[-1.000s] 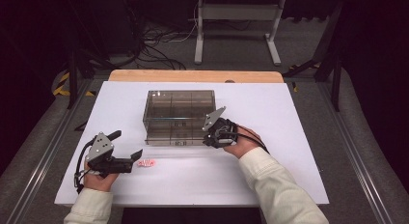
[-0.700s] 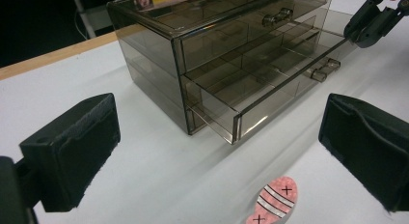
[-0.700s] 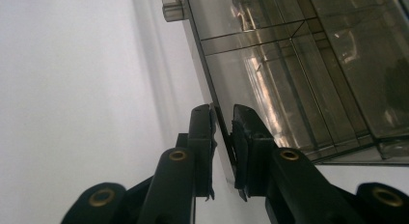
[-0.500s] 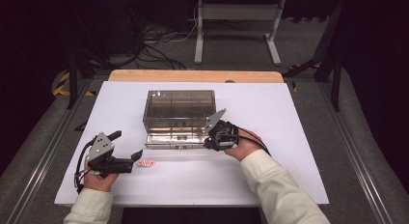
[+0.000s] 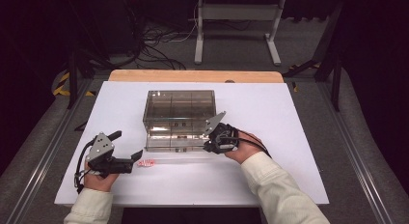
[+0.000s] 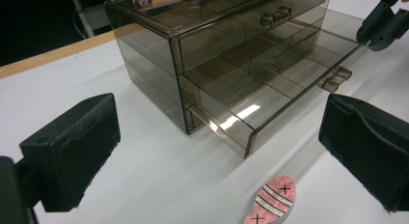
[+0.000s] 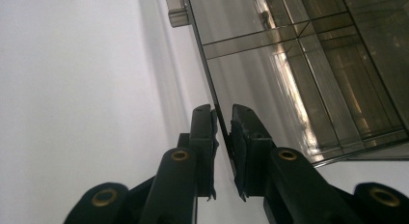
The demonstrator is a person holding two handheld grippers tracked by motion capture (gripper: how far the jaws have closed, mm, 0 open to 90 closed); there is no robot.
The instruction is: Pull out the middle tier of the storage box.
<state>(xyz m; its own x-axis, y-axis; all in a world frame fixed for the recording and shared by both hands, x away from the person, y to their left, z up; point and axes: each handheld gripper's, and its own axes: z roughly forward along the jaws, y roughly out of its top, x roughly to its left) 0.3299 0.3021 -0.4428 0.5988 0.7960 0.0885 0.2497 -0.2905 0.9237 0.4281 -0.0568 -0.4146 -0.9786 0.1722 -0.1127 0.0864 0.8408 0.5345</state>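
A smoky clear drawer box (image 5: 179, 104) stands mid-table, and its lower drawer (image 5: 174, 142) is slid out toward me. My right gripper (image 5: 212, 145) is shut on the thin front wall of that drawer at its right end. The right gripper view has the wall pinched between the two pads of the gripper (image 7: 223, 122), with the drawer's dividers (image 7: 299, 74) beyond. My left gripper (image 5: 126, 146) is open at the front left, just left of a small pink striped piece (image 5: 146, 162). The left gripper view has the piece (image 6: 272, 201) lying in front of the drawer (image 6: 251, 103).
The white table top (image 5: 289, 118) has a wooden strip (image 5: 193, 76) along its far edge. Cables and a stand's legs (image 5: 236, 31) lie on the dark floor behind. The box's upper drawer (image 6: 231, 26) is closed.
The lower drawer has slid out toward me with my right gripper shut on its front. The left gripper has stayed put.
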